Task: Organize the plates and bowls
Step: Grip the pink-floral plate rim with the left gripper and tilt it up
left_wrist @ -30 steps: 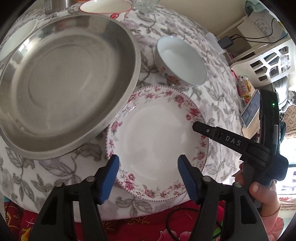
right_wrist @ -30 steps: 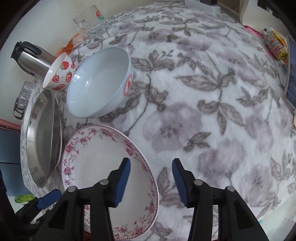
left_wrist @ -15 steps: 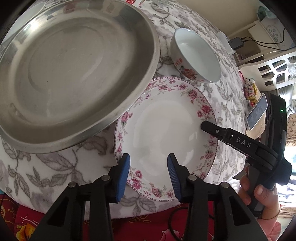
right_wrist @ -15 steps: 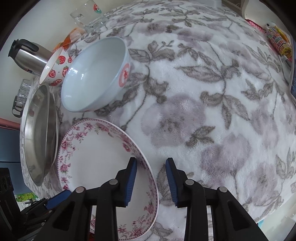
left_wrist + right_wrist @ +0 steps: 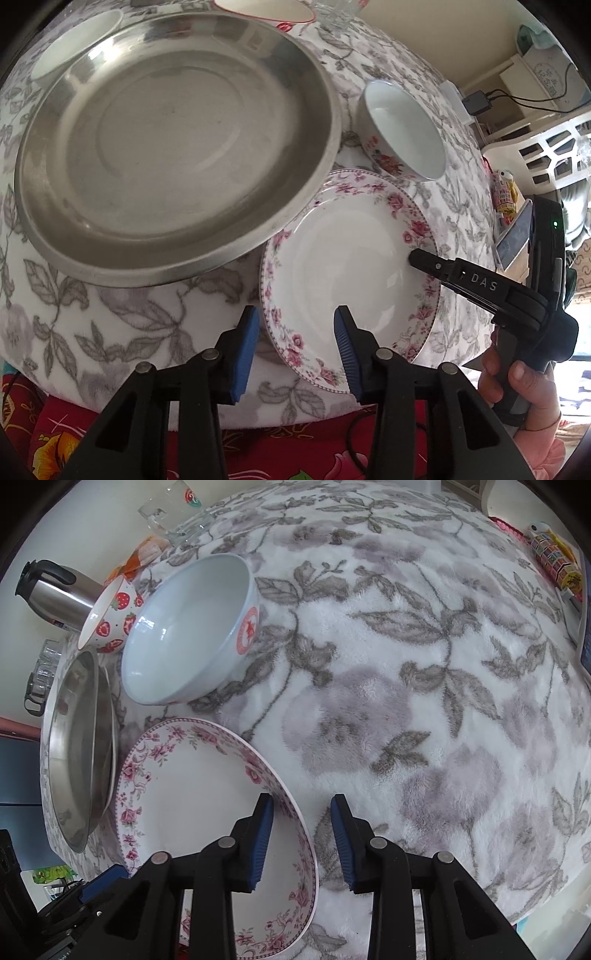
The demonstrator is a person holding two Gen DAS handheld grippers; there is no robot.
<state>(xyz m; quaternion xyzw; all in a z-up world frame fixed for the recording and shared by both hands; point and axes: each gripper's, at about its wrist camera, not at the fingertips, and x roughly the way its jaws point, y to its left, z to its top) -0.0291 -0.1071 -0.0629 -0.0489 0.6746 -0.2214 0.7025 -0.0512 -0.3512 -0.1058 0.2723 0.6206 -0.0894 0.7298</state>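
Note:
A white plate with a pink floral rim (image 5: 351, 266) (image 5: 192, 794) lies on the flowered cloth, its far edge tucked under a big steel dish (image 5: 177, 140) (image 5: 74, 760). My left gripper (image 5: 295, 317) straddles the plate's near-left rim: one blue pad sits just outside the edge, the other over the white well. My right gripper (image 5: 301, 808) straddles the opposite rim, with cloth showing between the edge and its outer pad. Both are partly closed, and I see neither pinching the rim. A white bowl with a red emblem (image 5: 402, 133) (image 5: 188, 635) stands just beyond the plate.
A strawberry bowl (image 5: 110, 620), a steel flask (image 5: 55, 594) and a glass mug (image 5: 173, 513) stand at the far side. Another white bowl (image 5: 70, 40) sits behind the steel dish. A phone (image 5: 513, 236) and a white basket (image 5: 546, 147) lie past the table's right edge.
Both pairs of jaws have narrowed around the plate's rim since a second ago. The left gripper has rolled slightly, so its outer pad now sits just off the plate's edge.

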